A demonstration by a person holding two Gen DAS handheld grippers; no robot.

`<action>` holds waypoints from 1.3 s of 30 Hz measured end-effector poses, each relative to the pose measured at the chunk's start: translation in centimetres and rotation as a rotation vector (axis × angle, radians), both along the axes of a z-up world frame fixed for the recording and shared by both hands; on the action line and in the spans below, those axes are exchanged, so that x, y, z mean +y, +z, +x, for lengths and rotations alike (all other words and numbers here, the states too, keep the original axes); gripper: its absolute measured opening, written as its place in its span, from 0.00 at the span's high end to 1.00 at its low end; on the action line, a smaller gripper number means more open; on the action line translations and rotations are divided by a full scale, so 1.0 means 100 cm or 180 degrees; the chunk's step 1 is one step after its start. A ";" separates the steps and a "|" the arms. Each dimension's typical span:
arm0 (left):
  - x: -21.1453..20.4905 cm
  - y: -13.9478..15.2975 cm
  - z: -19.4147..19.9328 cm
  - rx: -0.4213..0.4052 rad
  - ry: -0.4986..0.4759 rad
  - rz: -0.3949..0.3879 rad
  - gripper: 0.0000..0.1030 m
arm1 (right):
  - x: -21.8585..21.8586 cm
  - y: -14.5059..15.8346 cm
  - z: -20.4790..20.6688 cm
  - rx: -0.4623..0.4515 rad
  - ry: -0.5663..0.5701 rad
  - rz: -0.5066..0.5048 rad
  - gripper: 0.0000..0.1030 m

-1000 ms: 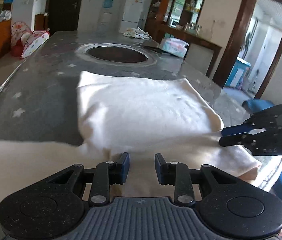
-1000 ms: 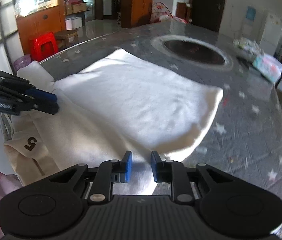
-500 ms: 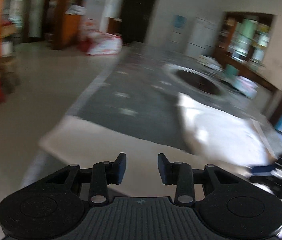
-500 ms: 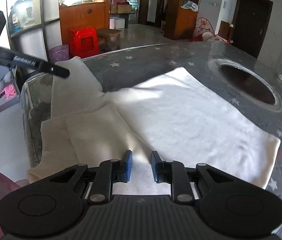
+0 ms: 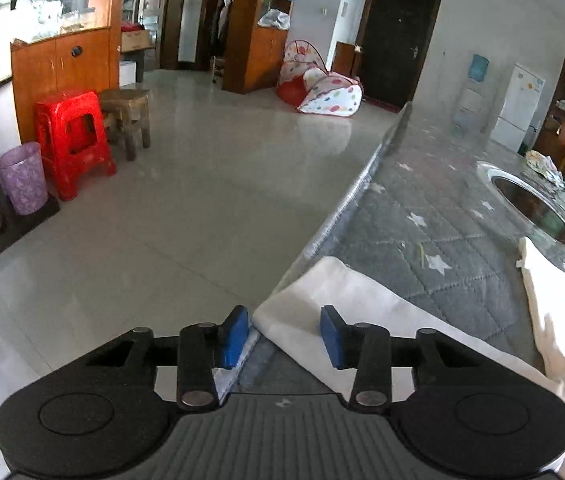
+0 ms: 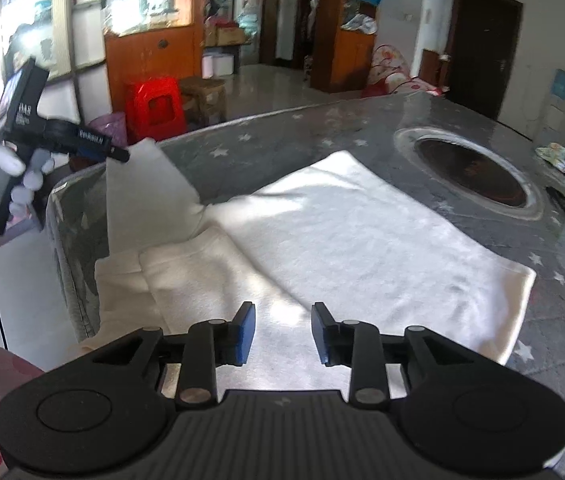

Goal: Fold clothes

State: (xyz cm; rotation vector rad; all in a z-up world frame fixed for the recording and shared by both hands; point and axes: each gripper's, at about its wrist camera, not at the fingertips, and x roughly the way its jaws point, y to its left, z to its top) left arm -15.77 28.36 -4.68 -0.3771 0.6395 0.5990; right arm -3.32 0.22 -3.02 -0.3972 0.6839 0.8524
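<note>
A cream garment [image 6: 362,240] lies flat on the grey star-patterned table [image 6: 282,132]. One sleeve [image 6: 142,192] stretches out to the table's left edge. My left gripper [image 5: 283,336] is open, and the sleeve's end [image 5: 306,304] lies between and just ahead of its blue pads. In the right wrist view a gloved hand holds that left gripper [image 6: 120,155] at the sleeve's tip. My right gripper [image 6: 282,332] is open, low over the garment's near part, with nothing between its pads.
A round hole [image 6: 470,172] opens in the table beyond the garment, with a crumpled cloth [image 6: 558,160] past it. The table's edge [image 5: 342,208] drops to tiled floor. On the floor stand a red stool [image 5: 72,140], a wooden stool [image 5: 126,116] and a purple bin [image 5: 22,176].
My left gripper has swung left from the garment's body to the sleeve end at the table's edge, and its jaws have widened. The right gripper's jaws have opened a little.
</note>
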 end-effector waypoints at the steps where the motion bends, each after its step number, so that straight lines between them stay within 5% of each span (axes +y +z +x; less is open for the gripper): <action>1: 0.000 0.001 0.000 -0.0007 -0.0006 0.0028 0.79 | -0.005 0.001 -0.001 -0.0009 -0.0051 0.0019 0.69; 2: 0.000 0.003 0.000 -0.0019 -0.0015 0.0048 0.91 | -0.010 0.003 -0.002 -0.0018 -0.0102 0.0037 0.69; 9: -0.020 0.032 0.000 -0.0303 -0.0314 0.0027 0.95 | -0.048 0.011 -0.009 -0.0070 -0.0475 0.0173 0.68; 20: -0.135 0.102 0.032 -0.0840 -0.1891 -0.0304 0.95 | -0.109 0.006 -0.016 -0.0085 -0.1045 0.0359 0.68; 30: -0.246 0.094 0.068 -0.0723 -0.2905 -0.0582 0.94 | -0.135 0.006 -0.021 -0.0105 -0.1230 0.0499 0.68; 35: -0.272 0.062 0.079 -0.0377 -0.3197 -0.0654 0.84 | -0.131 0.006 -0.021 -0.0072 -0.1186 0.0517 0.68; 39: -0.266 0.054 0.073 -0.0344 -0.3255 -0.0621 0.57 | -0.122 0.008 -0.020 -0.0011 -0.1093 0.0530 0.68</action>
